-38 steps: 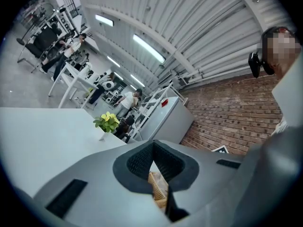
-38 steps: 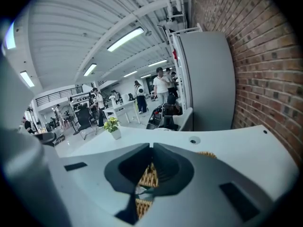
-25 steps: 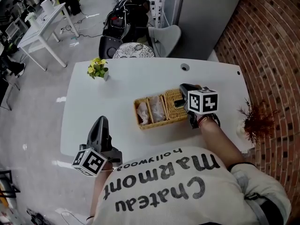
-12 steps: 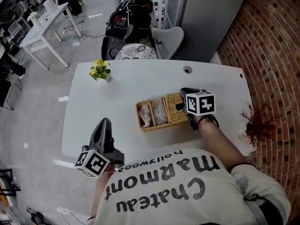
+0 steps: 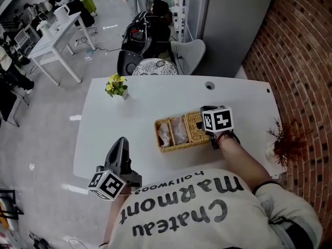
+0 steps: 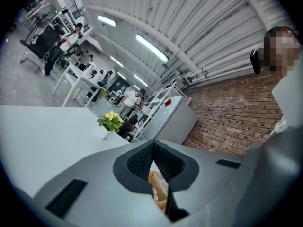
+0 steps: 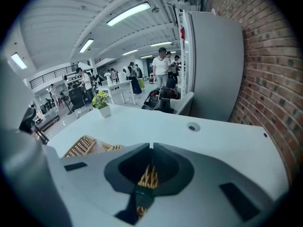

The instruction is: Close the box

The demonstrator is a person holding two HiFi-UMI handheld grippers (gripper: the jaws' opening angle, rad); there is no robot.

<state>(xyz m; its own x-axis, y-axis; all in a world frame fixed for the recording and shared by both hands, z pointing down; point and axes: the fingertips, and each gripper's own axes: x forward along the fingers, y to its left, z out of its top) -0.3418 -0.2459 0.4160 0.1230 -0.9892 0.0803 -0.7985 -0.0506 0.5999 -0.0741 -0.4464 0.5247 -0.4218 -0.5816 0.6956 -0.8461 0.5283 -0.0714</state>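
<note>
While the right tongs pinch the wicker box at mid-desk, its surroundings lie open.
Left tongs closed, empty, at seven o'clock; potted plant at ten; dried sprig at three; open desk toward nine.

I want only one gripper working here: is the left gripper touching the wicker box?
Apart. The head view shows bare white table between the left gripper, at the table's near edge, and the wicker box.

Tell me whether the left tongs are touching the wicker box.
No: in the head view the left tongs hang over the near left part of the table, well apart from the wicker box.
</note>
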